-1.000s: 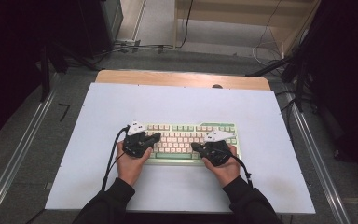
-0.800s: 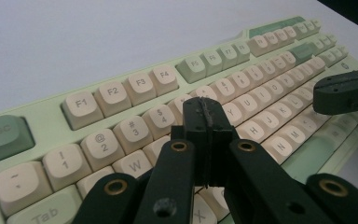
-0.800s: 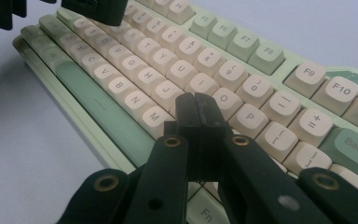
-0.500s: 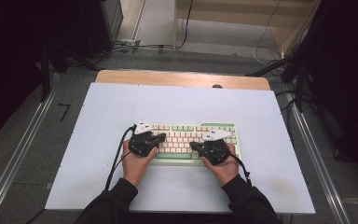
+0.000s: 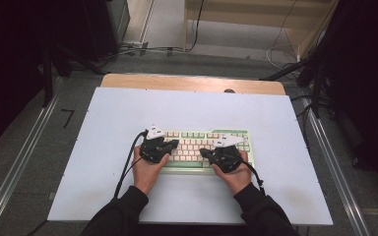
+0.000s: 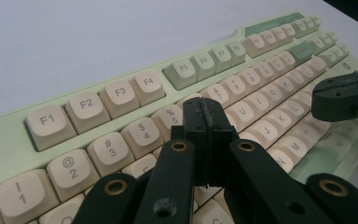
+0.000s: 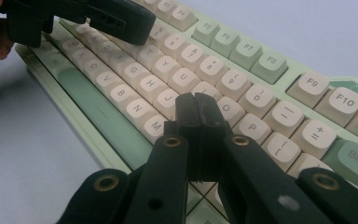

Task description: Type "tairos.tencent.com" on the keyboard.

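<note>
Both pairs of jaws pressed together and empty over the keyboard [image 5: 197, 147] lying crosswise near the table [image 5: 103, 147] front, left gripper [image 6: 206, 108] above the upper-left letter keys, right gripper [image 7: 196, 106] above the right-hand letters, each equally near.

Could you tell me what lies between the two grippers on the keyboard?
In the high view, just keyboard keys lie between the left gripper and the right gripper; nothing else sits there.

White table top [image 5: 108, 162] with wooden far edge [image 5: 192, 82]; cables [image 5: 142, 49] on grey floor [image 5: 24, 162] beyond.
</note>
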`<action>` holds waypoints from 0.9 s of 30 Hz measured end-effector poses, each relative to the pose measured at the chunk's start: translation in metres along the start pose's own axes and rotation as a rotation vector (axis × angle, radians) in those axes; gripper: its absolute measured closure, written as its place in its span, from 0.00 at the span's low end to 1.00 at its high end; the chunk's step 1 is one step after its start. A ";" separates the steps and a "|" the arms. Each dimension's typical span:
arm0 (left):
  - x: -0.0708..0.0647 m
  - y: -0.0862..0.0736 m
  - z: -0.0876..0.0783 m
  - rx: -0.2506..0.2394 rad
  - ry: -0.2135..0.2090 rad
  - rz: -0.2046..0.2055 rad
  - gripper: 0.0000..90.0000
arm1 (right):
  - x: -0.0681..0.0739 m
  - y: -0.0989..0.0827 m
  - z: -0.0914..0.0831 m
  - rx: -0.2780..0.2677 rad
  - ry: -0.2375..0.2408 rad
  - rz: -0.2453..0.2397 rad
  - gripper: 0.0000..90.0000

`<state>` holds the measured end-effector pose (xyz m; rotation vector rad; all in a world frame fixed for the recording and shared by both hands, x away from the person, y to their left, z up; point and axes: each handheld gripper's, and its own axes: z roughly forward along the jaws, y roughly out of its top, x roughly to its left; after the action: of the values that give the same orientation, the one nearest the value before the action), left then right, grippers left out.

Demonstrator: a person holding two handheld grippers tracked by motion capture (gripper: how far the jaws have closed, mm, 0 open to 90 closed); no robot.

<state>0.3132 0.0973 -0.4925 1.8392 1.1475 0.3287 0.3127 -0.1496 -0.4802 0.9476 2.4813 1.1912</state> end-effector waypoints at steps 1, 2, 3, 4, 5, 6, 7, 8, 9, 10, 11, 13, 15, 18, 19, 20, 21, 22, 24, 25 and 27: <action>-0.001 0.000 0.001 0.001 0.000 0.001 1.00 | 0.000 0.000 0.000 -0.002 0.000 -0.002 0.98; -0.001 0.000 0.001 0.000 0.000 0.000 1.00 | 0.000 0.000 0.000 -0.002 0.001 -0.002 0.98; -0.002 0.000 0.002 0.002 0.000 0.004 1.00 | -0.001 0.000 0.000 -0.003 0.000 -0.003 0.98; -0.002 0.001 0.002 0.004 0.000 0.007 1.00 | -0.001 0.000 0.000 -0.003 0.000 -0.002 0.98; -0.002 0.001 0.002 0.004 0.001 0.008 1.00 | -0.001 0.000 0.000 -0.005 -0.002 -0.002 0.98; -0.002 0.001 0.003 0.004 0.001 0.007 1.00 | -0.001 0.001 0.000 -0.005 -0.001 -0.003 0.98; -0.001 0.001 0.003 0.003 0.001 0.006 1.00 | -0.001 0.001 0.000 -0.005 -0.001 -0.003 0.98; -0.001 0.001 0.003 0.004 0.003 0.005 1.00 | -0.001 0.001 0.000 -0.006 -0.001 -0.003 0.98; -0.001 0.000 0.004 0.005 0.001 0.004 1.00 | -0.001 0.001 0.000 -0.006 -0.001 -0.004 0.98; -0.001 0.000 0.004 0.006 0.002 0.005 1.00 | -0.001 0.001 0.000 -0.005 -0.001 -0.004 0.98; -0.001 0.000 0.004 0.006 0.002 0.005 1.00 | -0.001 0.001 0.000 -0.006 -0.001 -0.004 0.98; -0.001 0.000 0.004 0.008 0.002 0.008 1.00 | -0.001 0.001 -0.001 -0.006 0.000 -0.003 0.98; -0.001 0.000 0.004 0.008 0.001 0.008 1.00 | -0.001 0.001 0.000 -0.006 -0.001 -0.003 0.98; -0.001 0.000 0.004 0.009 0.002 0.008 1.00 | -0.001 0.001 0.000 -0.006 -0.001 -0.004 0.98; -0.002 0.000 0.004 0.009 0.000 0.008 1.00 | -0.001 0.001 0.000 -0.006 0.000 -0.005 0.98; -0.002 0.000 0.005 0.009 0.000 0.008 1.00 | -0.001 0.001 0.000 -0.004 0.001 -0.004 0.98; -0.001 0.000 0.005 0.009 -0.001 0.008 1.00 | -0.001 0.001 0.000 -0.005 0.000 -0.006 0.98; -0.001 0.000 0.005 0.007 0.001 0.007 1.00 | -0.001 0.001 0.000 -0.006 0.000 -0.005 0.98; -0.002 0.000 0.005 0.009 0.001 0.005 1.00 | -0.001 0.001 0.000 -0.007 0.000 -0.003 0.98; -0.002 0.000 0.005 0.009 0.000 0.006 1.00 | -0.001 0.001 0.000 -0.007 0.000 -0.004 0.98; -0.002 0.000 0.006 0.011 0.000 0.006 1.00 | -0.001 0.001 0.000 -0.006 -0.001 -0.004 0.98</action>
<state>0.3158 0.0930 -0.4952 1.8523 1.1457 0.3263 0.3137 -0.1497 -0.4793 0.9415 2.4761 1.1964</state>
